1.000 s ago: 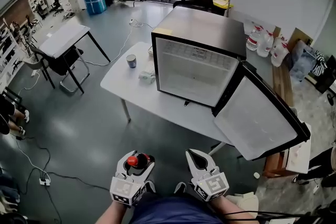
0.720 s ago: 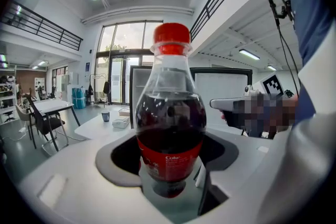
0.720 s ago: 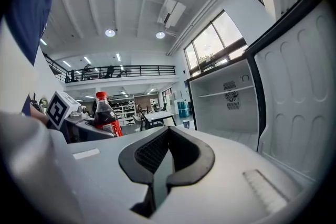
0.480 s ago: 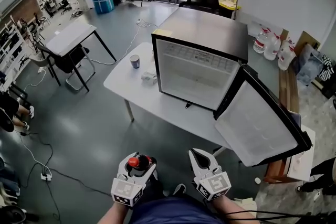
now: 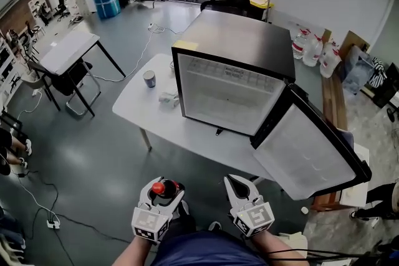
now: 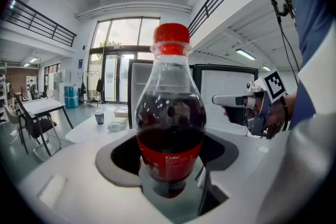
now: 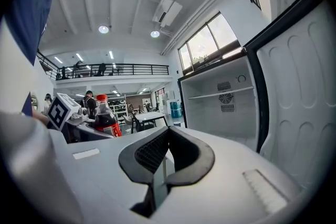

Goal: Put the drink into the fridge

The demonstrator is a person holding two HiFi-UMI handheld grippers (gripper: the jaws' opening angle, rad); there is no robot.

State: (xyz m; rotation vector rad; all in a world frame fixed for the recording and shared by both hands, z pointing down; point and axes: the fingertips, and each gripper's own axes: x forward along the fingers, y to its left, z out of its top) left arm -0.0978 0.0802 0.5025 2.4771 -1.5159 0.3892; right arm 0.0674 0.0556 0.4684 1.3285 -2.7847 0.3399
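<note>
Red-capped cola bottle (image 6: 170, 128) stands upright, my left gripper (image 5: 164, 191) clamped round its base for carrying. My right gripper (image 5: 240, 187) is closed on nothing. The fridge (image 5: 230, 93) waits at twelve o'clock, well apart, its door (image 5: 305, 149) open for loading.

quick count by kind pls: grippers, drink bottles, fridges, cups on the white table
grippers: 2, the left gripper and the right gripper
drink bottles: 1, the cola bottle held in the left gripper
fridges: 1, the fridge, door open
cups: 1, the cup on the table
total: 5
</note>
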